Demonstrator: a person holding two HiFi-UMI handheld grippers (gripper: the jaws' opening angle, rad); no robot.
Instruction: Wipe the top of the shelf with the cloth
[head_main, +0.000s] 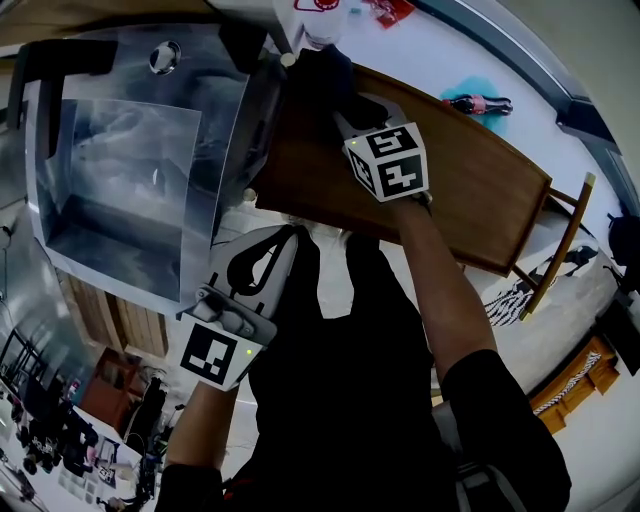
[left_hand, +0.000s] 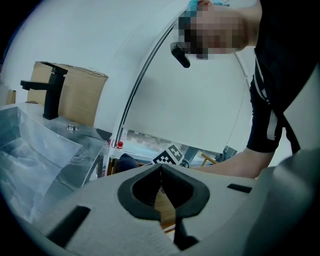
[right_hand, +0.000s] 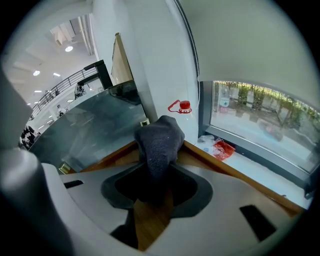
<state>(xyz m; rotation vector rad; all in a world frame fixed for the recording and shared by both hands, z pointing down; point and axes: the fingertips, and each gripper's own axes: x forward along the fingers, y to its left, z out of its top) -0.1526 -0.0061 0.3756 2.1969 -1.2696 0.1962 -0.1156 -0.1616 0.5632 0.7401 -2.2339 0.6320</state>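
Observation:
The shelf's brown wooden top (head_main: 470, 190) runs across the middle of the head view. My right gripper (head_main: 337, 108) reaches over its far left end, shut on a dark grey cloth (head_main: 318, 75). In the right gripper view the cloth (right_hand: 159, 142) bunches up between the jaws of the right gripper (right_hand: 156, 176) and rests on the wood (right_hand: 150, 220). My left gripper (head_main: 287, 236) hangs below the shelf's near edge, shut on nothing. In the left gripper view the left gripper (left_hand: 161, 169) has its tips touching, and the cloth (left_hand: 128, 162) shows dark beyond them.
A steel sink (head_main: 130, 160) with a black tap (left_hand: 50, 92) adjoins the shelf's left end. On the white sill behind lie a cola bottle (head_main: 480, 103) and a red wrapper (right_hand: 223, 148). A wooden chair (head_main: 562, 250) stands at the shelf's right end.

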